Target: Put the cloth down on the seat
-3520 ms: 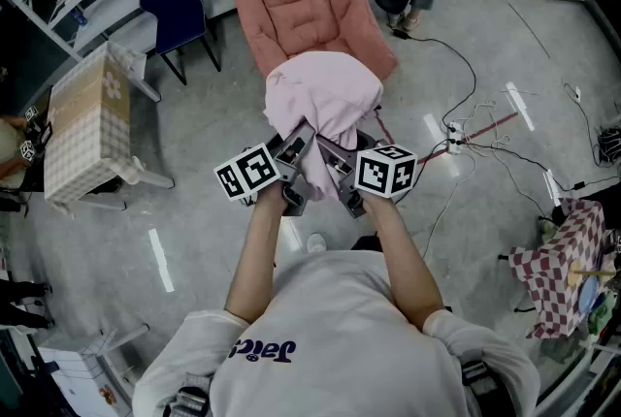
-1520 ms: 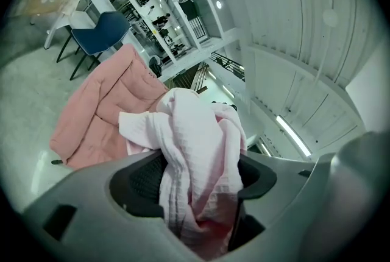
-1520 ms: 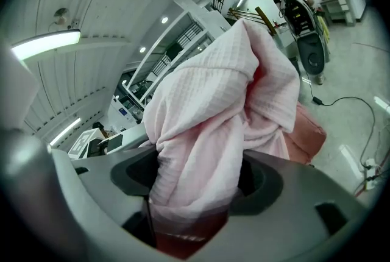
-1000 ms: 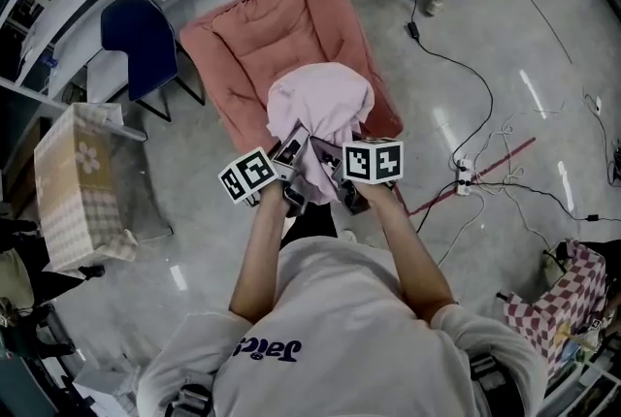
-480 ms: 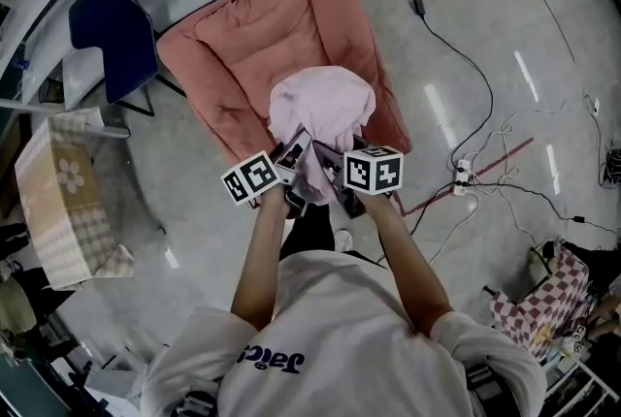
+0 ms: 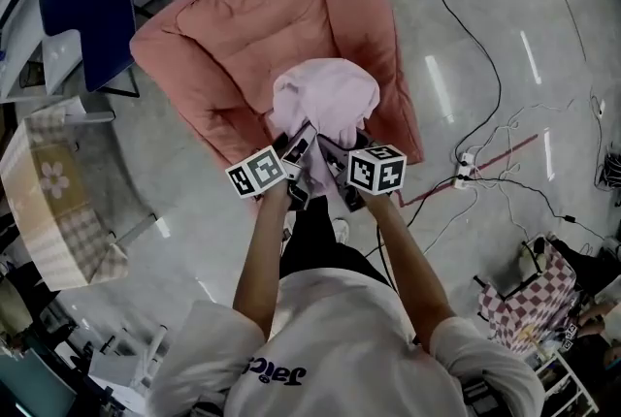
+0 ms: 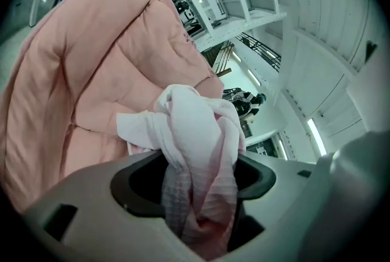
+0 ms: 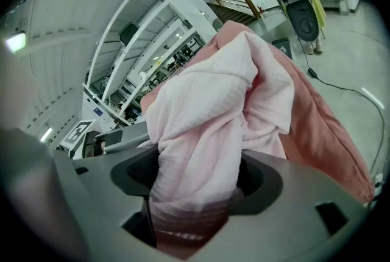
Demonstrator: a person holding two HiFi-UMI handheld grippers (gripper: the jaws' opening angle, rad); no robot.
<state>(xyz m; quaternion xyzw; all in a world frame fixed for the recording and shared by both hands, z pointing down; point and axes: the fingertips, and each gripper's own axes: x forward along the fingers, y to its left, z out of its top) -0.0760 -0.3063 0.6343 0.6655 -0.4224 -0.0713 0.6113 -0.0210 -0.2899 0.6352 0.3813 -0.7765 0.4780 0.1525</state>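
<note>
Grey workshop floor (image 6: pixel 485 37) surrounds the pink seat (image 6: pixel 262 17). The left gripper (image 6: pixel 297 146) and right gripper (image 6: pixel 331 153) both clamp the bunched cloth (image 6: pixel 325 95) over the seat, probably to lower it evenly.

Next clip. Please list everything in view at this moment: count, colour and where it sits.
cloth: one, pale pink, bunched, held over the seat's front edge
seat: one, salmon pink, padded, on the floor ahead of the person
chair: one, dark blue, left of the seat
covered box or table: one, beige check, far left
cables: several, dark, on the floor right of the seat
checked fabric: one, red and white, lower right
left gripper: one, grey with marker cube, closed on the cloth
right gripper: one, grey with marker cube, closed on the cloth
</note>
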